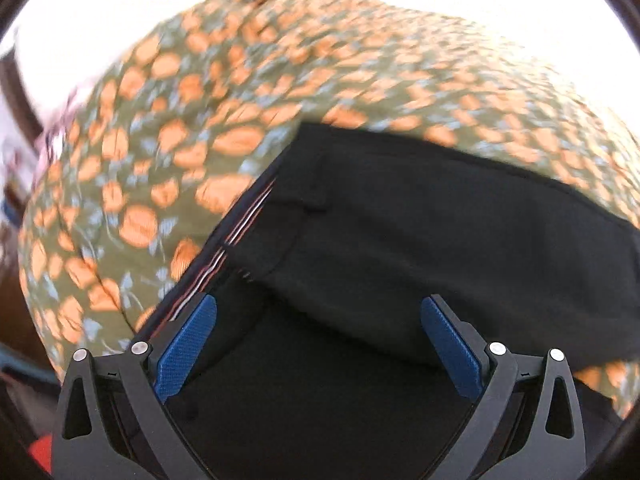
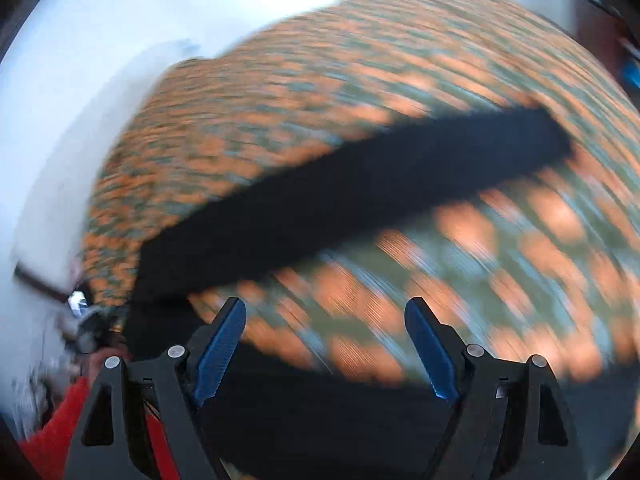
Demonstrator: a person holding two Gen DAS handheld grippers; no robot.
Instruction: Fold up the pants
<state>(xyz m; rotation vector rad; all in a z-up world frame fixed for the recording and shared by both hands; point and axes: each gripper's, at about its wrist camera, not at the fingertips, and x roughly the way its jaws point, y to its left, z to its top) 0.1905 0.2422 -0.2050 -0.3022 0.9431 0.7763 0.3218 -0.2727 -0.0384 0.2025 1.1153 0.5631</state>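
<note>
One pair of black fabric pants (image 1: 420, 240) lies on an olive cloth with orange flowers (image 1: 168, 128), stretching toward two o'clock. Left gripper (image 1: 319, 344) and right gripper (image 2: 325, 346) fingers spread wide, holding nothing.

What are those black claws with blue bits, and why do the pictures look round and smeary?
Those claws are two grabbing tools, and a person holds one in each hand. Each tool has a small camera that looks out along its two fingers, so the pictures come out round. One picture is from the left gripper, the other from the right gripper. The blue bits are the soft pads on the fingers. Both grippers are open and hold nothing. Under them lie black pants on a green cloth with orange flowers. The right picture is smeary, most likely because that tool is moving fast.
</note>
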